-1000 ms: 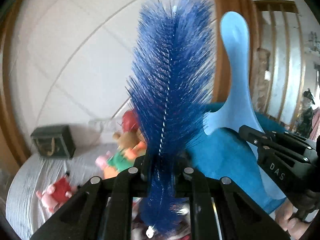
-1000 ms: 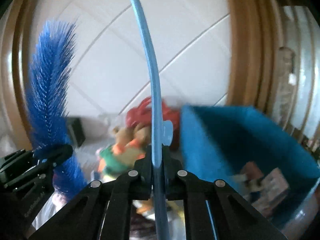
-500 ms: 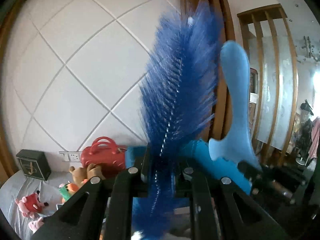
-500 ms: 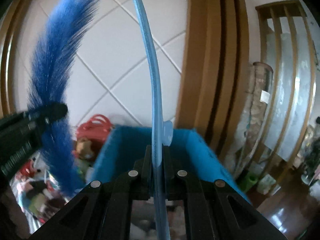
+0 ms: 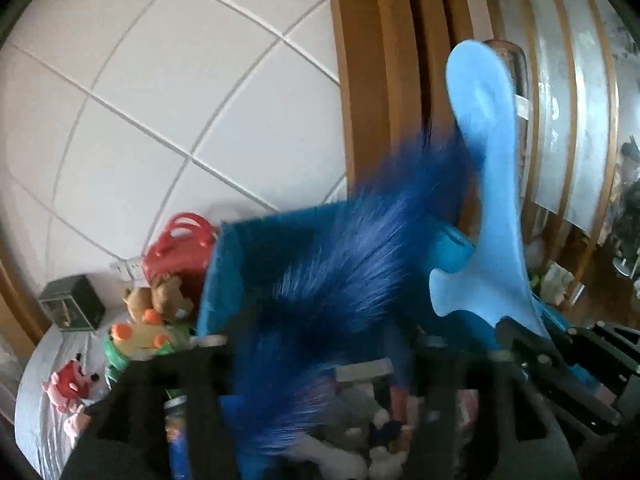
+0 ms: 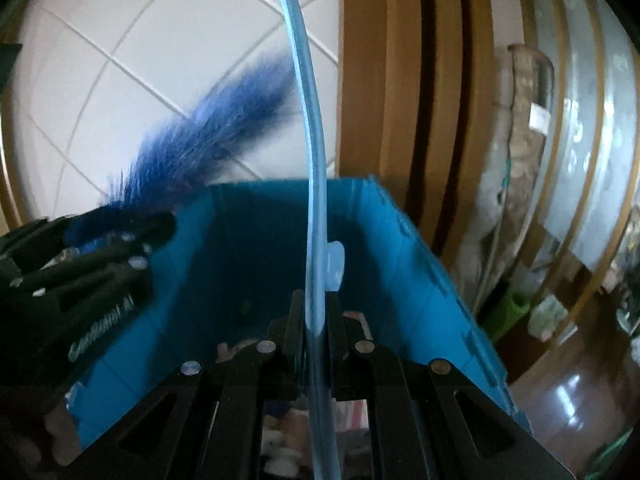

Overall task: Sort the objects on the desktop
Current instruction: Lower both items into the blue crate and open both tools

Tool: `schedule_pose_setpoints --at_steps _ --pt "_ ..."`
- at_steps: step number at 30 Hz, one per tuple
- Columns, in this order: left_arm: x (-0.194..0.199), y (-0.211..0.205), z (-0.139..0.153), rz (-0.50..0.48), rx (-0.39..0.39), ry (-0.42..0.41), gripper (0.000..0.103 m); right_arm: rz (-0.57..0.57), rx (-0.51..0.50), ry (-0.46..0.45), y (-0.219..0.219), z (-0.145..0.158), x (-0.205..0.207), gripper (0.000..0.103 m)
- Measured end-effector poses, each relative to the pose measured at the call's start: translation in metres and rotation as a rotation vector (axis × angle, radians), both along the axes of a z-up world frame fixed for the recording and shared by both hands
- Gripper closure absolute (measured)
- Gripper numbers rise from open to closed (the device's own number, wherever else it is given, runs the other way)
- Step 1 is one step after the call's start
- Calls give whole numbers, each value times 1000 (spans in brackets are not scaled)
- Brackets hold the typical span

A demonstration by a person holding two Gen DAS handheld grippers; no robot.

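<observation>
- The left hand-held gripper (image 5: 320, 354) is opening its jaws; a dark blue bristle brush (image 5: 360, 264) lies between them, blurred and tipped over to the right, and its bristles lean above a blue storage bin (image 5: 224, 276).
- The right hand-held gripper (image 6: 316, 316) is clamped tight on a thin light blue shoehorn (image 6: 310, 152), which stands upright and edge-on above the same bin (image 6: 420, 280).
- In the left view the shoehorn (image 5: 492, 184) stands just right of the brush, with the brush tip near it.
- The bin holds a jumble of small items, too blurred to name.
- Left of the bin, on a table (image 5: 36, 408) covered with a grey cloth, sit stuffed toys (image 5: 148, 328), a red bag (image 5: 180, 248) and a small dark box (image 5: 74, 308).
- A white tiled wall (image 5: 160, 100) and wooden slats (image 5: 380, 80) stand behind.
</observation>
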State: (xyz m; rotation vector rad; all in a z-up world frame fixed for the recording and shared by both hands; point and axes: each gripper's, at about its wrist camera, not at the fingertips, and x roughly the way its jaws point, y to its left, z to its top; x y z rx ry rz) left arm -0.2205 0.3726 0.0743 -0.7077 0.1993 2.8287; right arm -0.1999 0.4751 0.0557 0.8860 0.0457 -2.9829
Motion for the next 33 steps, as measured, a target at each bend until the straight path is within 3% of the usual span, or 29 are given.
schedule_pose_setpoints --at_steps 3,5,7,9,12,16,25,33 --pt "4 6 -5 -6 -13 4 24 -9 -6 -32 9 -12 -6 92" --pt "10 14 -6 -9 -26 -3 22 -21 2 -43 16 -15 -10 81" --pt "14 20 -10 -10 -33 -18 22 -35 -1 -54 21 -18 -9 46" --pt "20 21 -15 -7 -33 -33 22 -35 -3 -48 26 -20 -8 26" --pt "29 17 -19 3 -17 -46 22 -36 12 -40 29 -23 -3 19" --pt "42 7 -21 14 -12 -53 22 -28 16 -37 32 -27 3 1" --pt "95 -10 -27 -7 -24 -61 22 -7 71 -34 30 -36 36 0" --pt "140 -19 -36 -26 -37 -59 20 -10 20 -24 40 -41 72 0"
